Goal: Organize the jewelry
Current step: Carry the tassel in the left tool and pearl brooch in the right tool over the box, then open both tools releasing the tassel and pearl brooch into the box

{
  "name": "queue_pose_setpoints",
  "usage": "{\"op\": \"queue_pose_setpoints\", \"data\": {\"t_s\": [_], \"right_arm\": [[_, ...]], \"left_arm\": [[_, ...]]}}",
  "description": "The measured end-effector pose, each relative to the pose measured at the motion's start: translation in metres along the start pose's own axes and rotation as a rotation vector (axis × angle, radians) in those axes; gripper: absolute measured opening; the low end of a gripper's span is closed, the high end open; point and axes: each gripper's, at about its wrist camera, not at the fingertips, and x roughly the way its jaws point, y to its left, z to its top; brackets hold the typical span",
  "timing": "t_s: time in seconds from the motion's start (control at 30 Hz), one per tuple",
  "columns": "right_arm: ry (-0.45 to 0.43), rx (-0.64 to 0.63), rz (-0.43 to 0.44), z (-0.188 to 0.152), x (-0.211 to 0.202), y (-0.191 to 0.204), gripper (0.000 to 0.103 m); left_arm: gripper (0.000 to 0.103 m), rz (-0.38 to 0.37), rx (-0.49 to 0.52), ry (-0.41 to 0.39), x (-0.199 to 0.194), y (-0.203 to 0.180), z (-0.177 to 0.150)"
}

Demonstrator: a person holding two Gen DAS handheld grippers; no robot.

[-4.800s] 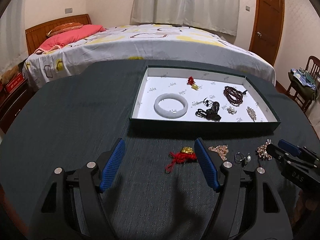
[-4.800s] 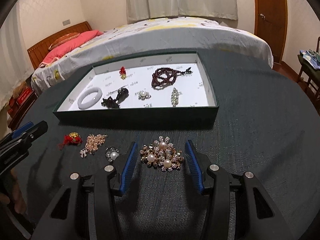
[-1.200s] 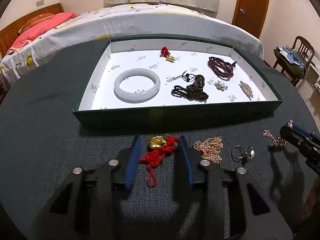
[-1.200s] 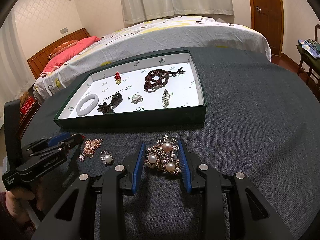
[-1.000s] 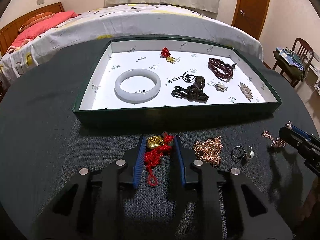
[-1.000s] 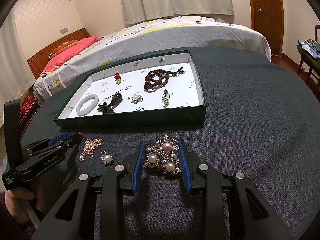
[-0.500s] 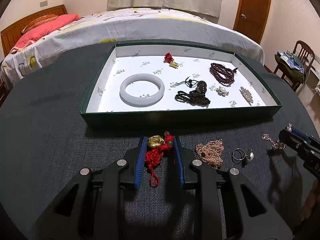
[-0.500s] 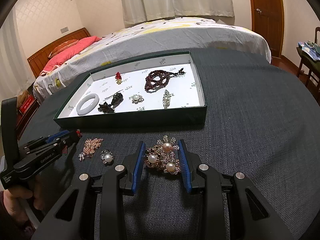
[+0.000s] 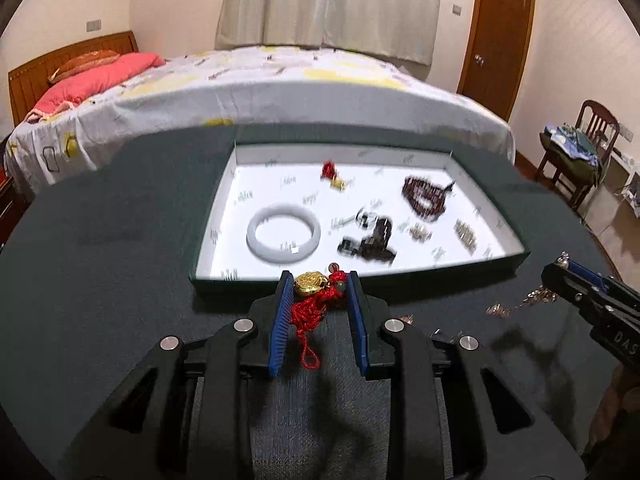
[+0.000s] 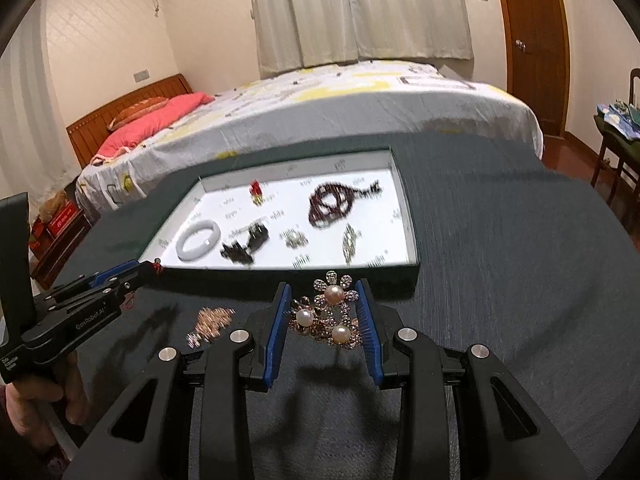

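My left gripper (image 9: 319, 284) is shut on a gold charm with a red knotted cord (image 9: 310, 302), held off the dark table just short of the green tray (image 9: 440, 273). My right gripper (image 10: 323, 292) is shut on a pearl and rhinestone brooch (image 10: 328, 314), also lifted clear of the table, casting a shadow below. The white-lined tray (image 10: 410, 216) holds a white bangle (image 9: 283, 233), a dark bead bracelet (image 9: 425, 198), a black cord piece (image 9: 370, 242), a small red and gold charm (image 9: 333, 174) and small brooches. A rose-gold chain (image 10: 210, 322) lies on the table.
The round table (image 10: 520, 280) has a dark woven cover. Behind it stands a bed (image 9: 280, 84) with a pink pillow. A wooden door (image 9: 496, 32) and a chair (image 9: 580, 148) with clothes are at the right. A hand (image 10: 36, 404) grips the left tool's handle.
Both grippers have risen with their pieces, the red cord charm and the pearl brooch, off the table. The tray now sits lower and closer in both views.
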Motion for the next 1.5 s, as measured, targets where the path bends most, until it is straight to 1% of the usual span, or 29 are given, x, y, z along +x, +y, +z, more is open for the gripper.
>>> {"op": "queue_pose_setpoints", "data": {"t_s": [0.2,0.4,0.5,0.63,0.77,0.83,0.9,1.0,1.1,1.2,1.33,1.4,1.5], "right_arm": [[-0.071,-0.03,0.025,0.028,-0.012,0.013,0.034],[-0.136,-0.071,0.052,0.06,-0.011,0.029,0.034],[-0.17,-0.091,0.065,0.082,-0.002,0.039,0.034],[-0.211,-0.108,0.07,0.1,0.013,0.05,0.034],[-0.212,-0.119,0.073,0.112,0.042,0.06,0.034],[-0.203,-0.119,0.075,0.114,0.057,0.062,0.034],[-0.179,-0.124,0.064,0.115,0.078,0.064,0.034],[-0.13,-0.114,0.056,0.112,0.103,0.065,0.034],[-0.047,-0.103,0.041,0.107,0.136,0.064,0.034],[0.024,-0.098,0.03,0.102,0.157,0.064,0.034],[0.104,-0.084,0.018,0.096,0.177,0.059,0.034],[0.119,-0.084,0.013,0.094,0.18,0.06,0.034],[0.157,-0.086,0.013,0.094,0.188,0.062,0.034]], "left_arm": [[0.026,-0.012,0.005,-0.069,-0.017,-0.002,0.023],[0.026,-0.004,0.023,-0.133,-0.02,0.0,0.053],[0.026,0.014,0.031,-0.174,-0.016,0.003,0.07],[0.026,0.036,0.031,-0.213,-0.005,0.006,0.091],[0.026,0.065,0.02,-0.236,0.017,0.011,0.107],[0.026,0.078,0.022,-0.233,0.032,0.014,0.112],[0.026,0.09,0.026,-0.213,0.049,0.015,0.116],[0.026,0.101,0.023,-0.157,0.08,0.018,0.116],[0.026,0.122,0.036,-0.088,0.11,0.019,0.113],[0.026,0.121,0.015,-0.018,0.131,0.023,0.111],[0.026,0.123,-0.012,0.056,0.149,0.03,0.109],[0.027,0.126,-0.022,0.076,0.153,0.032,0.109],[0.027,0.128,-0.003,0.124,0.161,0.031,0.11]]}}
